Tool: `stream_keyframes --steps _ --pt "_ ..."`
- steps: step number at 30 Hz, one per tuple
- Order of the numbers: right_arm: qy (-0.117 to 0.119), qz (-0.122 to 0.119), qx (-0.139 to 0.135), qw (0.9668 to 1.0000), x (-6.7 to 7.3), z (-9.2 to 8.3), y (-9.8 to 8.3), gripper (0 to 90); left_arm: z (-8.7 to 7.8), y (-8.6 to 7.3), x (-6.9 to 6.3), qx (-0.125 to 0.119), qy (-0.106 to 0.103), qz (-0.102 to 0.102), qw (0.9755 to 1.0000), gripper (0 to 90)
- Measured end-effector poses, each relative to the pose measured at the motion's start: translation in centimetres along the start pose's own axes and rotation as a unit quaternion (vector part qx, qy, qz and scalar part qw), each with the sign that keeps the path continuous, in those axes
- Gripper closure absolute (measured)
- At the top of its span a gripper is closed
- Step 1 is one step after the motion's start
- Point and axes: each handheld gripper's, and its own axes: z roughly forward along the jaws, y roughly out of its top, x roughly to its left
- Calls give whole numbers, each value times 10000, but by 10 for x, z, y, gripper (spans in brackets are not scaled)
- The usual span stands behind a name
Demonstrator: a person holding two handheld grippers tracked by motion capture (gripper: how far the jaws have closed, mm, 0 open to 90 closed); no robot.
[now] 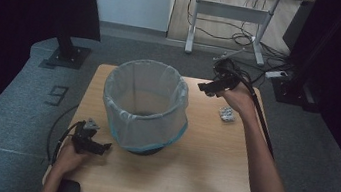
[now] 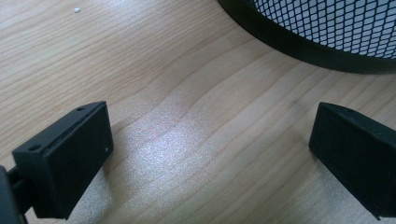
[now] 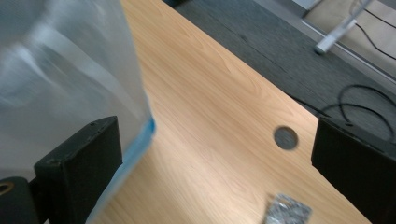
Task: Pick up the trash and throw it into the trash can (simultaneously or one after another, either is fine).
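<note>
The mesh bin, lined with a pale plastic bag with a blue hem, stands near the middle of the wooden table. A small crumpled silvery wrapper lies on the table to the bin's right, just below the right tool, which hovers released, jaws wide apart, beside the bin's rim. The left tool, also released, rests low by the bin's base.

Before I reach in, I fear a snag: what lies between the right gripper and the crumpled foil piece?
Bare tabletop lies between right gripper and foil piece, in the high view.
</note>
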Motion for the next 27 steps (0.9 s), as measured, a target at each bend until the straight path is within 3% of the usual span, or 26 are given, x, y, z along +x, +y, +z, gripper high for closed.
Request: stream_keyframes --steps 27 --pt "-432 688 202 9965 -31 33 -83 16 0 0 0 6 0 -1 10000 0"
